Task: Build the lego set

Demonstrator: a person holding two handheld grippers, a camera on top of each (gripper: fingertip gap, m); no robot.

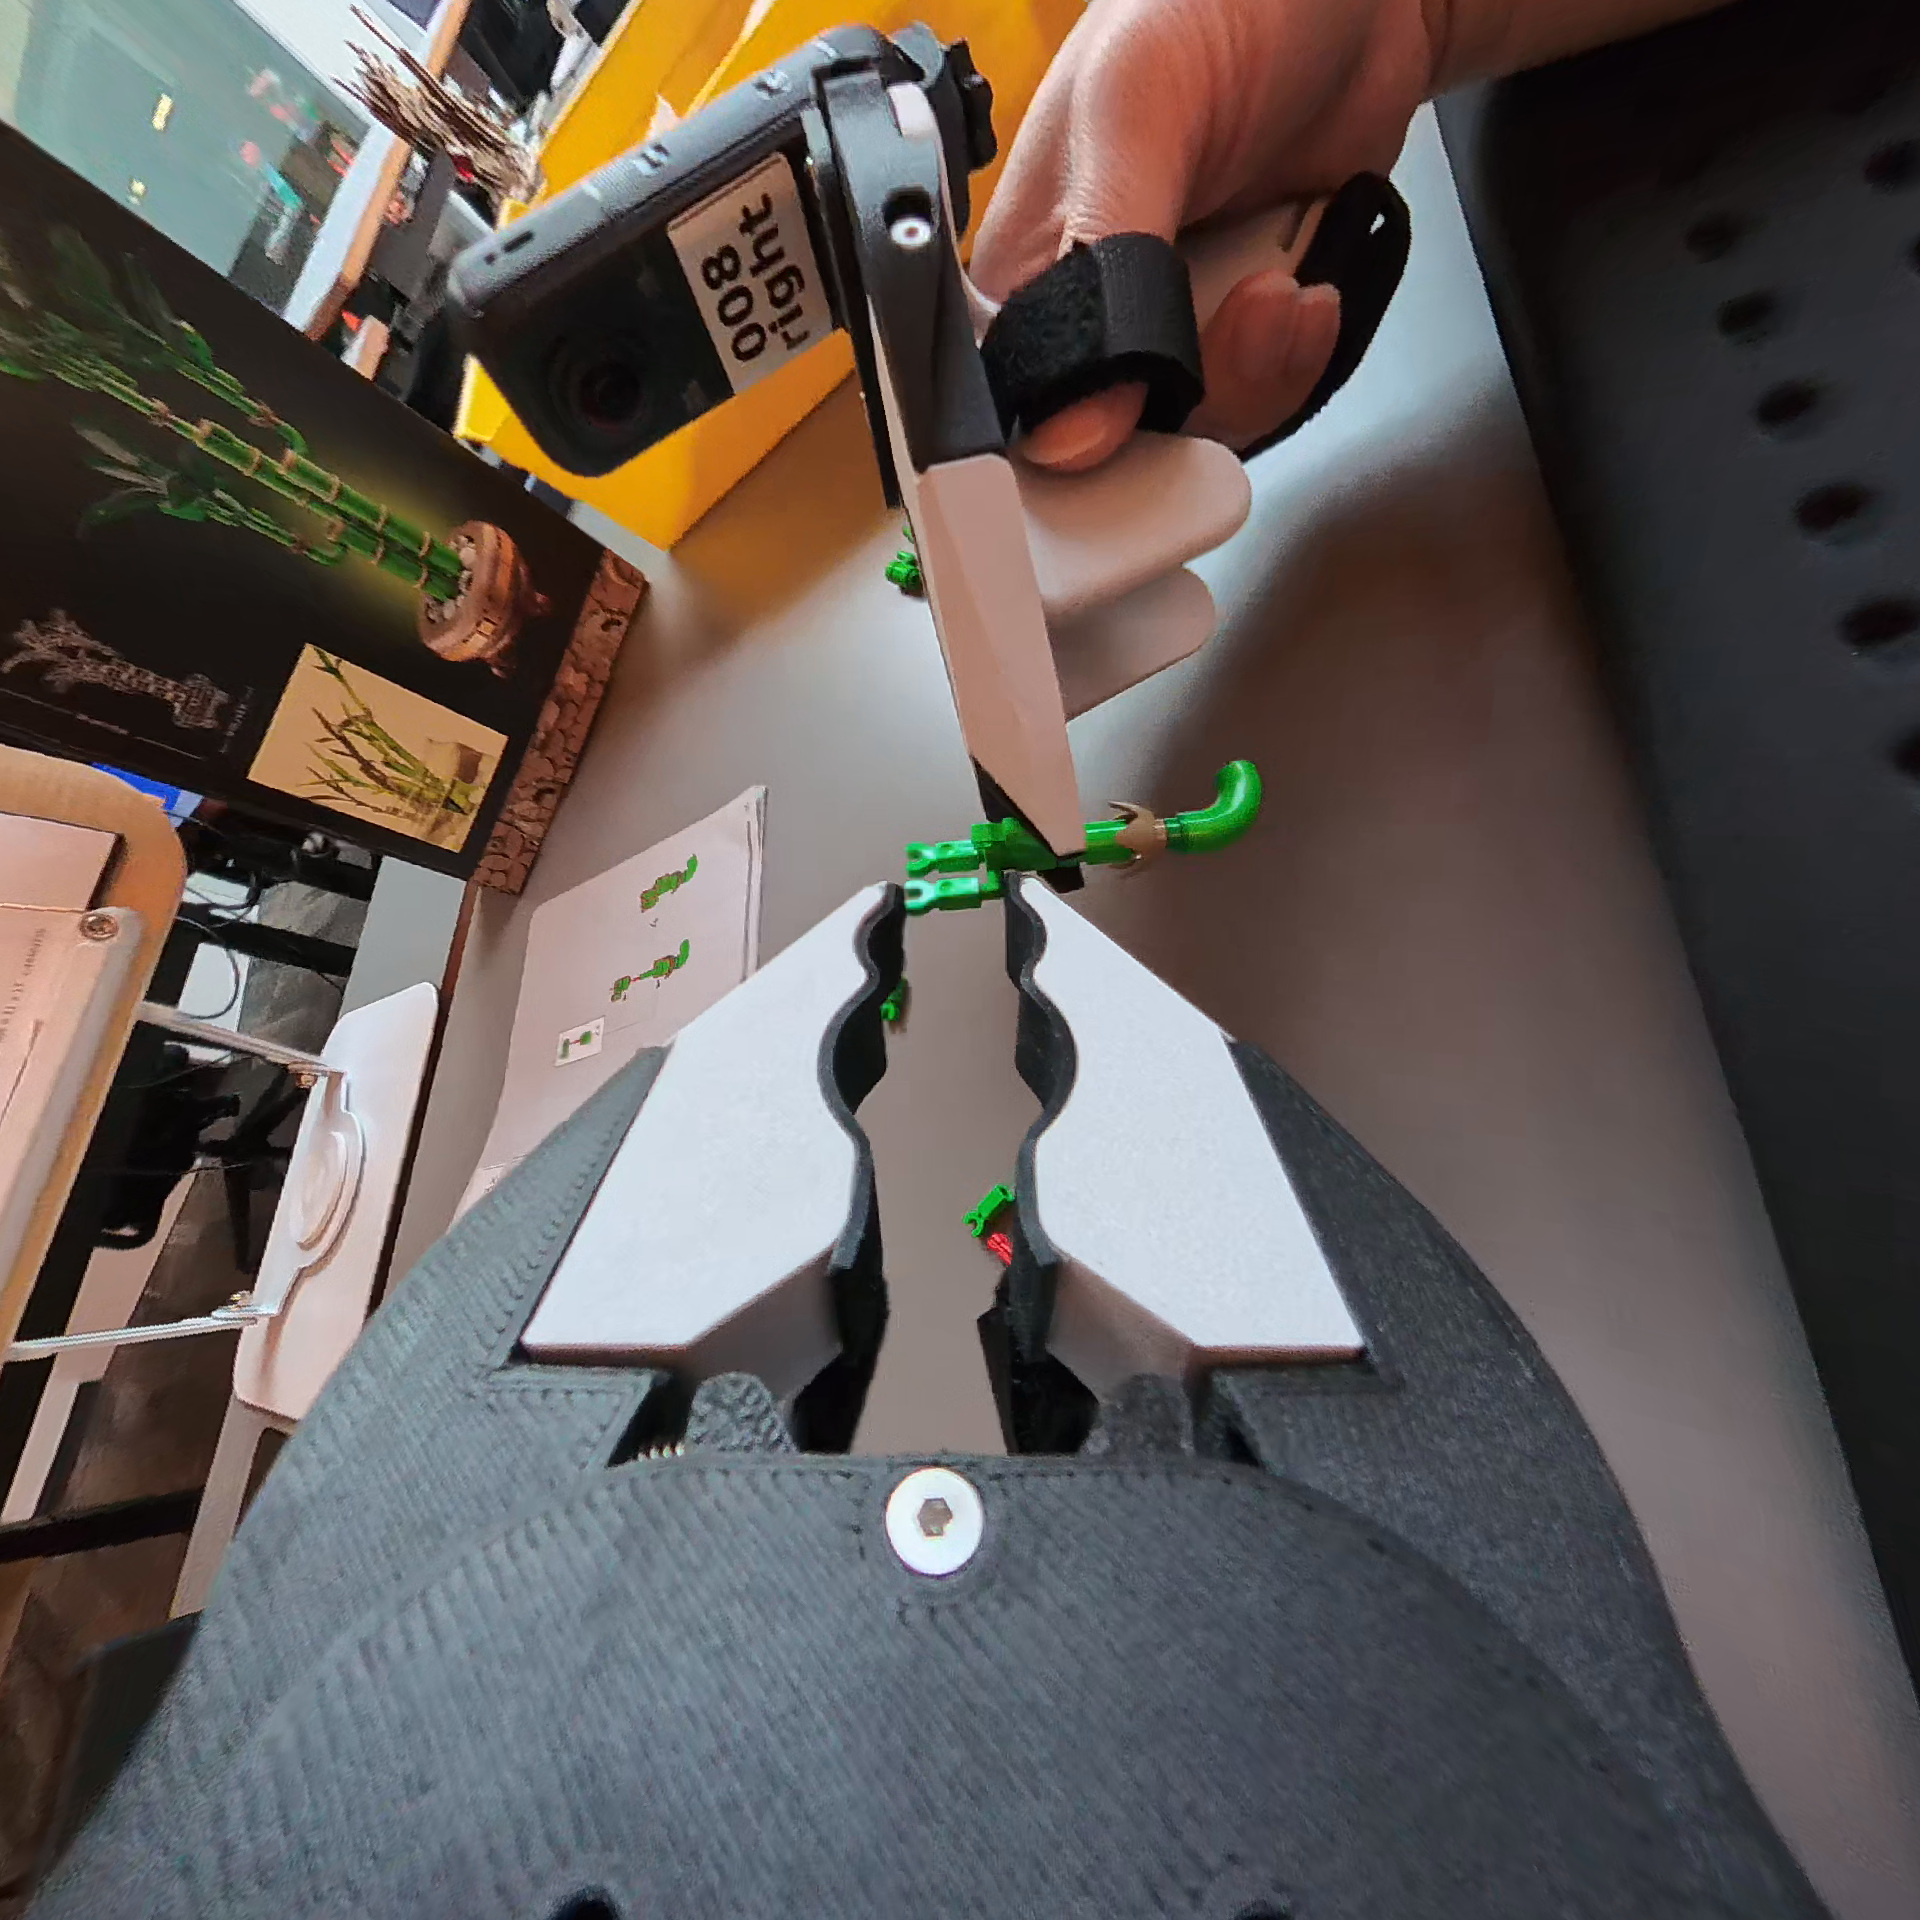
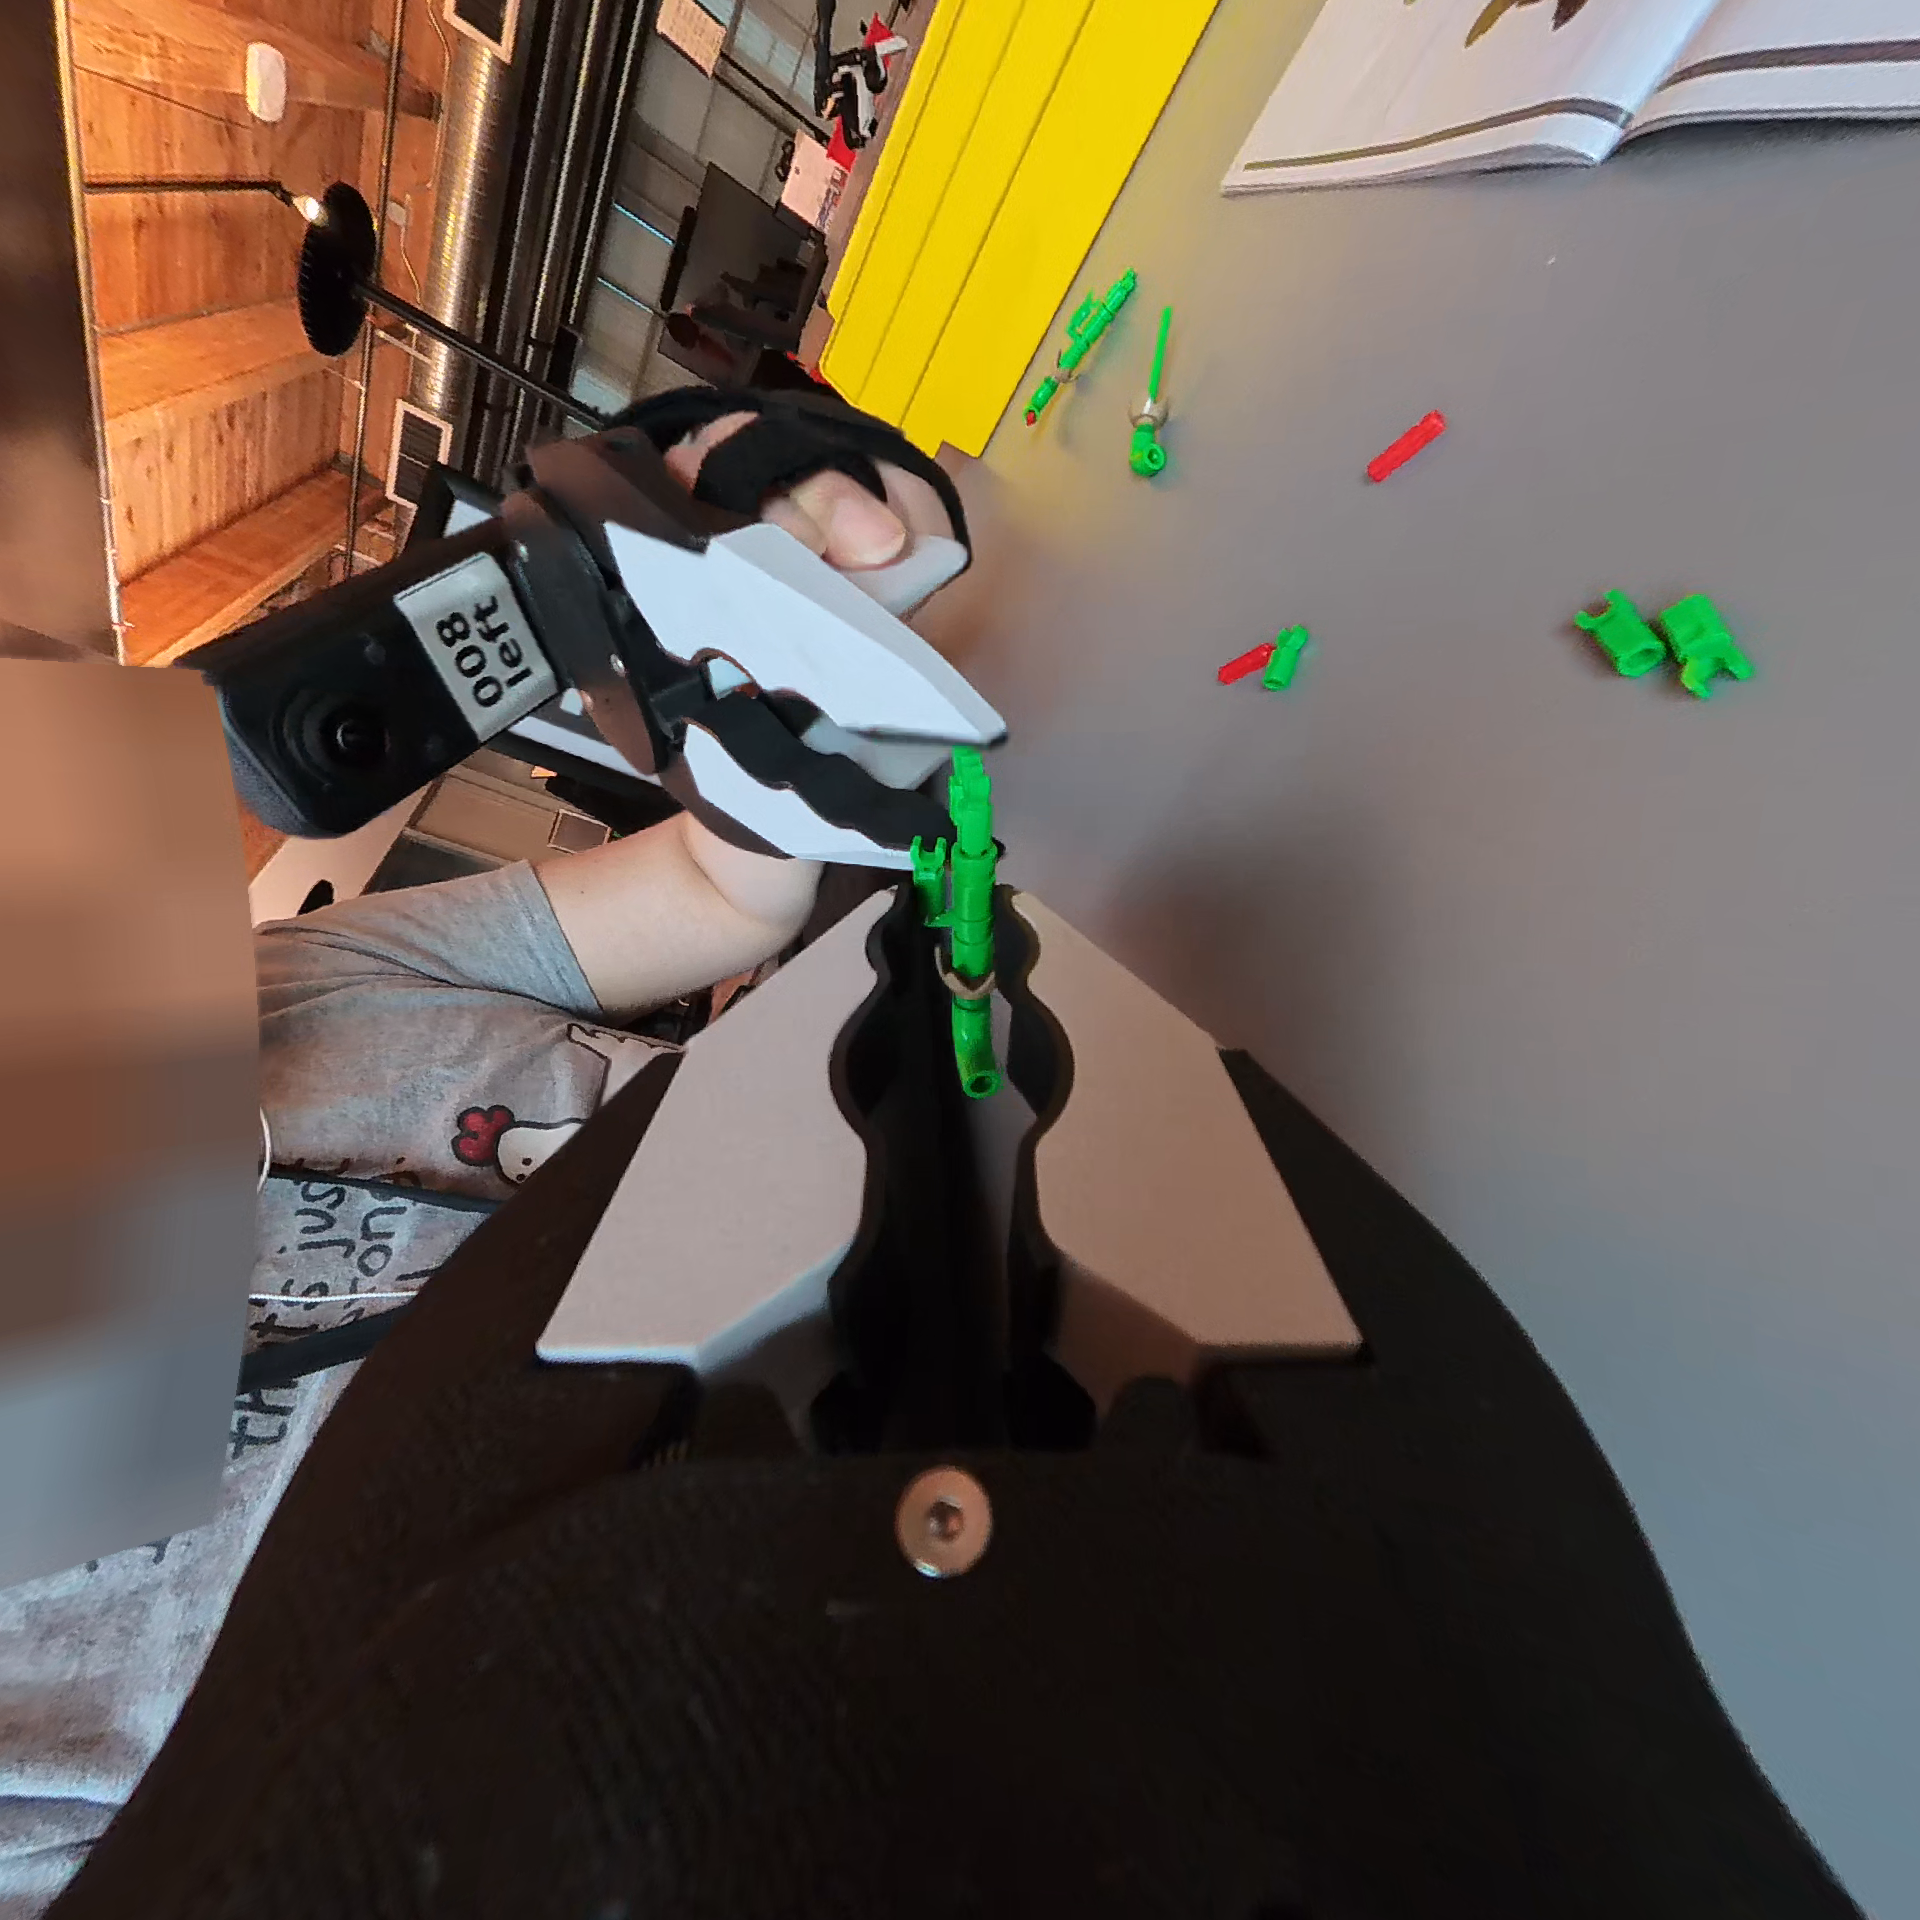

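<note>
A green bamboo stalk (image 1: 1117, 831) with a tan ring and a curved end is held level above the grey table (image 1: 1351, 935). My right gripper (image 1: 1060, 868) comes down from above and is shut on its middle. In the right wrist view the stalk (image 2: 971, 935) stands between the right gripper's (image 2: 956, 914) fingertips. My left gripper (image 1: 956, 899) is shut on a small green clip piece (image 1: 940, 894), held against the stalk's straight end. In the right wrist view the left gripper (image 2: 951, 800) straddles the stalk's top end, with the clip (image 2: 928, 862) by its lower finger.
Loose parts lie on the table: green clips (image 2: 1662, 644), a red pin (image 2: 1405, 447), a red-and-green pair (image 2: 1262, 660) and two more stalk pieces (image 2: 1081, 343). A yellow bin (image 2: 987, 208), an open booklet (image 2: 1558, 94), an instruction sheet (image 1: 644, 935) and the set's box (image 1: 260, 520) stand around.
</note>
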